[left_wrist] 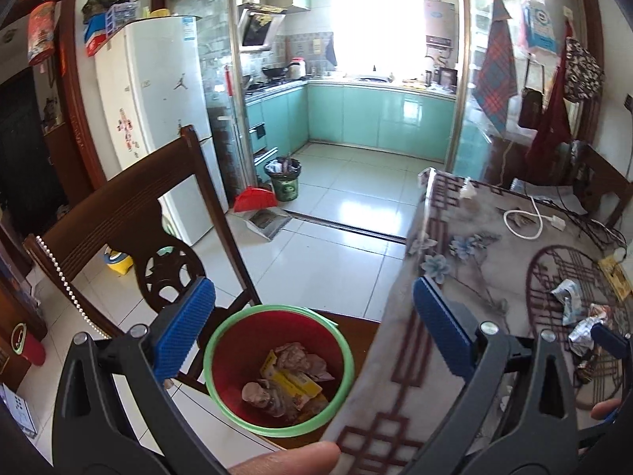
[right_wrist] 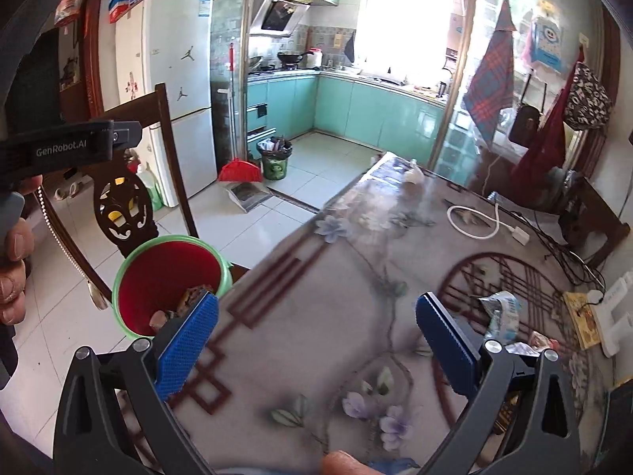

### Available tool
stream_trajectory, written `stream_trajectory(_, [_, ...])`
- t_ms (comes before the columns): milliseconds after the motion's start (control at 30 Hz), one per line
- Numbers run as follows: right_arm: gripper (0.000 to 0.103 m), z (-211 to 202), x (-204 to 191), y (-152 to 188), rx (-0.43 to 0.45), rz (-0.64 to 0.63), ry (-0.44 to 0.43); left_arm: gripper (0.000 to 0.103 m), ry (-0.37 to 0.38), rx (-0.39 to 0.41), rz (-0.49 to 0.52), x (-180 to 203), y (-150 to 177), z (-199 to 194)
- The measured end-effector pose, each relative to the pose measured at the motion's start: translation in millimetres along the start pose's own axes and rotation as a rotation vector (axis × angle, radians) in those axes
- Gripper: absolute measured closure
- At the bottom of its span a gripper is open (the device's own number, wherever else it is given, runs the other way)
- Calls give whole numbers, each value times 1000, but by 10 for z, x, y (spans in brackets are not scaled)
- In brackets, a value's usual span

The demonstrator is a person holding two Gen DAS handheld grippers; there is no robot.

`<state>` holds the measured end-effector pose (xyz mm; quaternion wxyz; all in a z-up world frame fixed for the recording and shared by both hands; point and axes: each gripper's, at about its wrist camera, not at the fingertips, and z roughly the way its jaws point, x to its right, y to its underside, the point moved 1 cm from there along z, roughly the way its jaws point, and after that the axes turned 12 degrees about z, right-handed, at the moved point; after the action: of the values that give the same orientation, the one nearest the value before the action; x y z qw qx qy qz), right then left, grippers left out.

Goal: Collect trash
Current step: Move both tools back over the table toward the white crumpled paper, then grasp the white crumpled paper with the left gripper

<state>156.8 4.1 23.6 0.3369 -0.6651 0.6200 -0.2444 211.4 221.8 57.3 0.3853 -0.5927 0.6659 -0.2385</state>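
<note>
A red bin (left_wrist: pixel 245 340) with a green rim stands on a chair seat beside the table; crumpled wrappers and a yellow packet (left_wrist: pixel 292 380) lie in it. My left gripper (left_wrist: pixel 312 316) hovers open just above the bin, with nothing between its blue pads. On the patterned tablecloth (right_wrist: pixel 356 277) lie crumpled wrappers (right_wrist: pixel 502 308) and another small scrap (right_wrist: pixel 542 342). My right gripper (right_wrist: pixel 318 316) is open over the table, left of those wrappers and empty. The bin (right_wrist: pixel 158 273) shows behind its left finger. In the left wrist view the wrappers (left_wrist: pixel 569 301) sit at the far right.
A dark wooden chair back (left_wrist: pixel 130 213) rises behind the bin. A white cable (right_wrist: pixel 474 221), a yellow booklet (right_wrist: pixel 581 316) and a white power strip (right_wrist: pixel 617 316) lie on the table. Across the tiled floor stand a fridge (left_wrist: pixel 158 111), a red dustpan (left_wrist: pixel 253 200) and a green kitchen bin (left_wrist: pixel 285 178).
</note>
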Motion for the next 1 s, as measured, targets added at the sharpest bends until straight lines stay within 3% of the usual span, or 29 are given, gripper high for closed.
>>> stream_trajectory(467, [6, -528, 1302, 429, 4, 127, 141, 4, 244, 26, 132, 1487, 0, -277])
stream_trajectory(733, [6, -713, 2121, 723, 1, 191, 232, 4, 313, -1, 236, 2207, 170, -256])
stream_trajectory(1000, [6, -689, 2714, 1064, -20, 311, 250, 4, 371, -20, 279, 2771, 250, -162])
